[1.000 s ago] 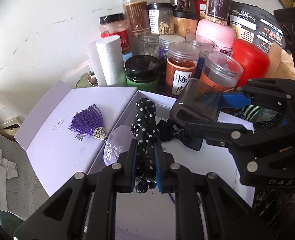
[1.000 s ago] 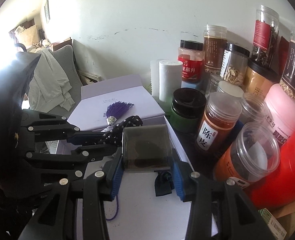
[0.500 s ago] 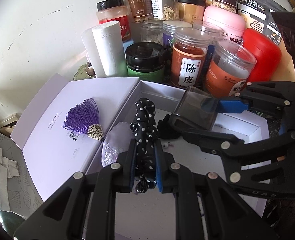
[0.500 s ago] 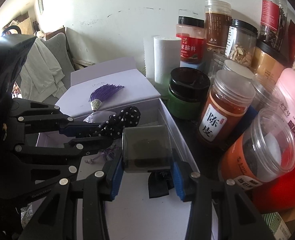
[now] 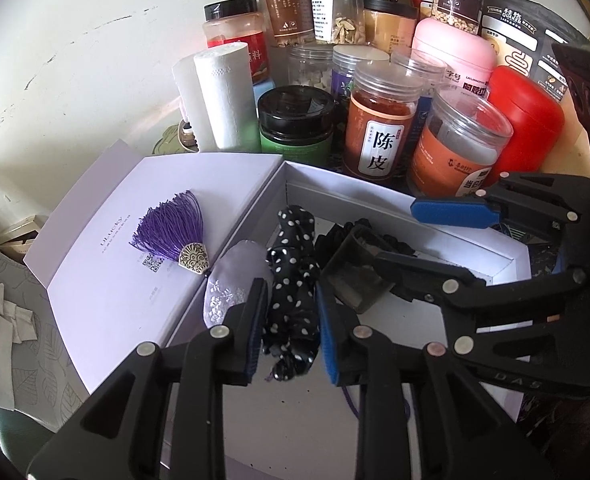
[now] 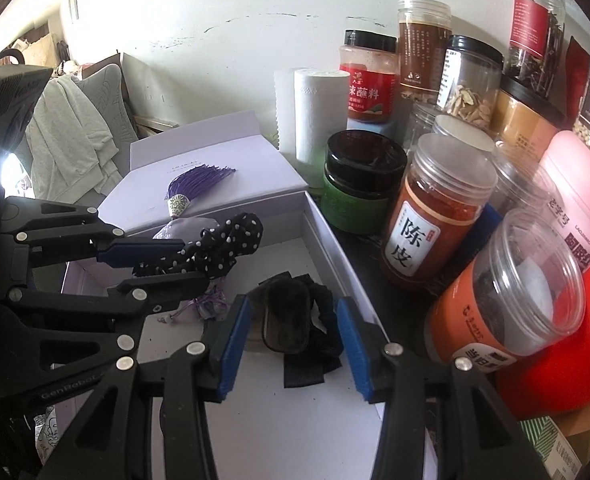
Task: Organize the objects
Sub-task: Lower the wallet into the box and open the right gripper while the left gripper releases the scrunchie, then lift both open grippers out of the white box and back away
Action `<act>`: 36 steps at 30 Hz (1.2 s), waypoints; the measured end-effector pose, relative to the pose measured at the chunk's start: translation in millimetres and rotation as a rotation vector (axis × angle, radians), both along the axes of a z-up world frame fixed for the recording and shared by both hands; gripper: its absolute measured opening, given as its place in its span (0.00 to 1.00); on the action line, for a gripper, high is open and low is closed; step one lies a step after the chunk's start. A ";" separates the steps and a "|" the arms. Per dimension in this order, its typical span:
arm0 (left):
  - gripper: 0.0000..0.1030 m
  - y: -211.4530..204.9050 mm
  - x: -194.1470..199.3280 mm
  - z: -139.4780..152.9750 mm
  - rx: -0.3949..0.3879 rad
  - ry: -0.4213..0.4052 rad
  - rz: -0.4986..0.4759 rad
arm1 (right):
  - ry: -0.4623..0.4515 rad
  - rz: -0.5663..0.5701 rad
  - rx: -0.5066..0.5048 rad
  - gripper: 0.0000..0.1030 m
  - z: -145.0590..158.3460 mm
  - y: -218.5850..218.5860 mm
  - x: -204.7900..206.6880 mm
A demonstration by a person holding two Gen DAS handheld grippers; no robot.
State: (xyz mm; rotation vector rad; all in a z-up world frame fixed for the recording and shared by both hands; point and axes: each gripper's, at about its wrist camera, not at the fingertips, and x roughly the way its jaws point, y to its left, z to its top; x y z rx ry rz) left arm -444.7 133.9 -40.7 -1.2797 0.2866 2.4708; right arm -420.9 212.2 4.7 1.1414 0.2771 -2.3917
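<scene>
My left gripper [image 5: 289,322]: fingers opening, dotted black cloth [image 5: 293,280] between them, pads just off it. Cloth lies in white box [image 5: 375,196], beside lilac pouch [image 5: 231,276] at 9 o'clock. My right gripper [image 6: 293,348]: fingers spread round dark clear case [image 6: 287,320]; squeeze, can't tell. Case sits low in box on black cloth [image 6: 323,320]. Purple tassel [image 5: 173,228] on open lid. Jars [image 5: 379,128] crowd bench at 12 o'clock.

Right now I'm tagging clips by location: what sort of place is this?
Probably a lived-in home, at a cluttered storage surface: crowded food jars, a paper towel roll, and clothes draped over a chair.
</scene>
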 end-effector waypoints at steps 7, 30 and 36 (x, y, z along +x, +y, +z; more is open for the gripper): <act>0.33 0.4 10.7 17.2 -0.002 0.033 0.020 | 0.020 -0.013 -0.011 0.44 15.6 6.3 10.3; 0.37 -11.2 70.2 92.3 0.031 0.153 0.070 | 0.142 -0.023 -0.012 0.44 85.4 17.2 68.6; 0.48 -18.4 95.9 114.7 0.041 0.188 0.092 | 0.180 -0.018 -0.014 0.50 105.7 19.1 92.0</act>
